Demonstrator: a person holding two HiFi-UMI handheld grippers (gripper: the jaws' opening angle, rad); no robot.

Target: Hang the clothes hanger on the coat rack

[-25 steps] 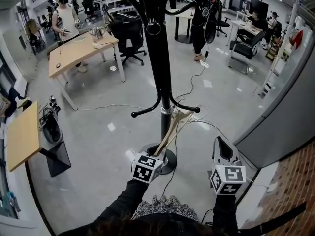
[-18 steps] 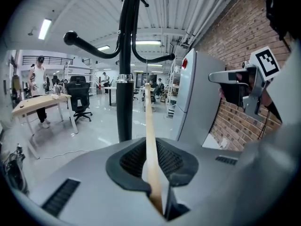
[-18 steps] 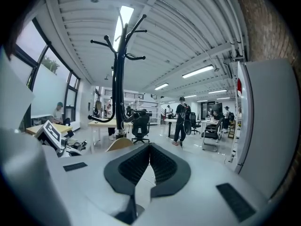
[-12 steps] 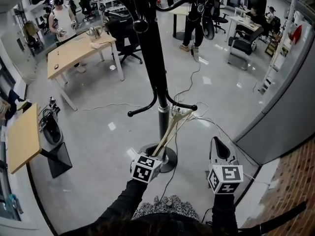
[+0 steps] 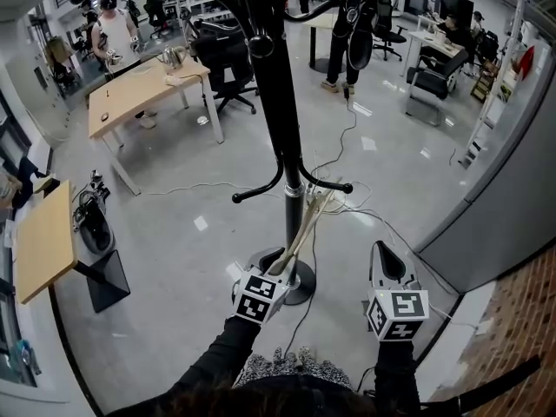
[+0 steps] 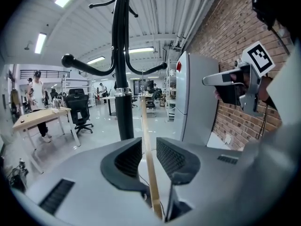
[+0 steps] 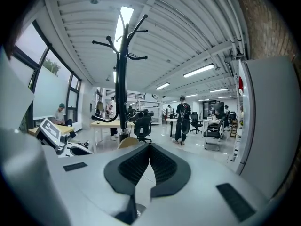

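The black coat rack [image 5: 280, 111] stands just ahead of me, with curved hook arms low on the pole [image 5: 295, 189] and more arms high up. My left gripper [image 5: 276, 266] is shut on the pale wooden clothes hanger [image 5: 306, 226], which slants up toward the lower hook arms beside the pole. In the left gripper view the hanger's thin bar [image 6: 146, 135] runs up between the jaws of the left gripper [image 6: 149, 157], right of the rack pole [image 6: 123, 79]. My right gripper [image 5: 388, 257] hangs to the right, shut and empty [image 7: 150, 160]. The rack [image 7: 121, 93] shows to its left.
The rack's round base [image 5: 300, 281] sits on the grey floor with cables [image 5: 347, 137] trailing across it. Wooden tables [image 5: 143, 89] and office chairs [image 5: 221, 55] stand at the back left, with people [image 5: 352, 24] beyond. A grey cabinet [image 5: 512, 198] and brick wall [image 5: 521, 337] close the right.
The head view has swayed a little. Both grippers and the hanger stay in about the same place by the rack pole.
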